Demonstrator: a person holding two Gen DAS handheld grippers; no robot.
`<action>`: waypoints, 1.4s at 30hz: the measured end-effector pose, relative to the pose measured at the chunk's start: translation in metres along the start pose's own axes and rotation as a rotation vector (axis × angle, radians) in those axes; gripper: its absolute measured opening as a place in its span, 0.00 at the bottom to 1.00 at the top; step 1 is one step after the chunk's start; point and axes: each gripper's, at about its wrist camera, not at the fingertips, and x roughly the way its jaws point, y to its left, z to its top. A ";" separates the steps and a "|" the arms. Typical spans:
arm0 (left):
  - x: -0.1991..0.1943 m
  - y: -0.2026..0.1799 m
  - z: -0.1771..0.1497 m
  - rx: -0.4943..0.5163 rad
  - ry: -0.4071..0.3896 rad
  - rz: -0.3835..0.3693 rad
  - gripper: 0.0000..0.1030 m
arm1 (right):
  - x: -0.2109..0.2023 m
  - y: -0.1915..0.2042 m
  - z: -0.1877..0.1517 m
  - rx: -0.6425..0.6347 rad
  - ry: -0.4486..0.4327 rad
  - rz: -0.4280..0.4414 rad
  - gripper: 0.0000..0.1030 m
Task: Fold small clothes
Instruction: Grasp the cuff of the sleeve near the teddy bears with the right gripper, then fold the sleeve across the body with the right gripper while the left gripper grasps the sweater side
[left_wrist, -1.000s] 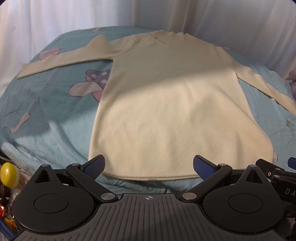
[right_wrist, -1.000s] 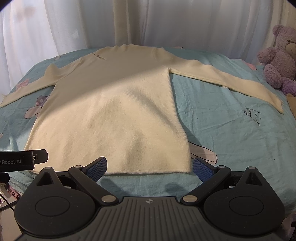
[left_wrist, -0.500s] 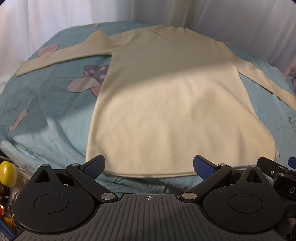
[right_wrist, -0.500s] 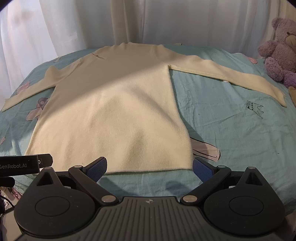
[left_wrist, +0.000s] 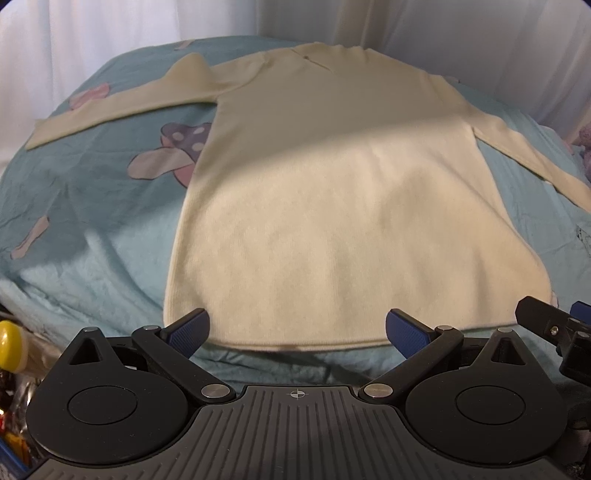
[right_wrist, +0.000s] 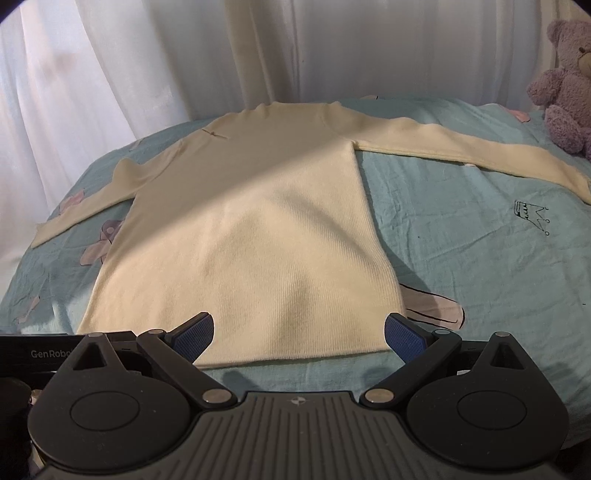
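Sweater (left_wrist: 332, 206) flat on bed (left_wrist: 92, 229), frame centre, sleeves spread. Left tongs (left_wrist: 297, 328), right tongs (right_wrist: 298, 329) apart, empty, at hem. Risk: single-layer pinch, causing skewed fold; sheet snagged too.

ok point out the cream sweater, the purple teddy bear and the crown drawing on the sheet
cream sweater (right_wrist: 258, 251): right wrist view, middle of the body panel
purple teddy bear (right_wrist: 565, 92): right wrist view, its belly
crown drawing (right_wrist: 532, 216): right wrist view, centre of the black outline
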 end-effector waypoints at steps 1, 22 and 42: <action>0.000 0.000 0.000 -0.001 -0.004 -0.012 1.00 | -0.001 -0.004 0.001 0.021 -0.025 0.015 0.96; 0.035 -0.009 0.055 -0.077 -0.072 -0.100 1.00 | 0.044 -0.338 0.078 0.900 -0.371 -0.257 0.39; 0.099 0.003 0.097 -0.208 0.035 -0.144 1.00 | 0.069 -0.279 0.156 0.599 -0.471 -0.249 0.06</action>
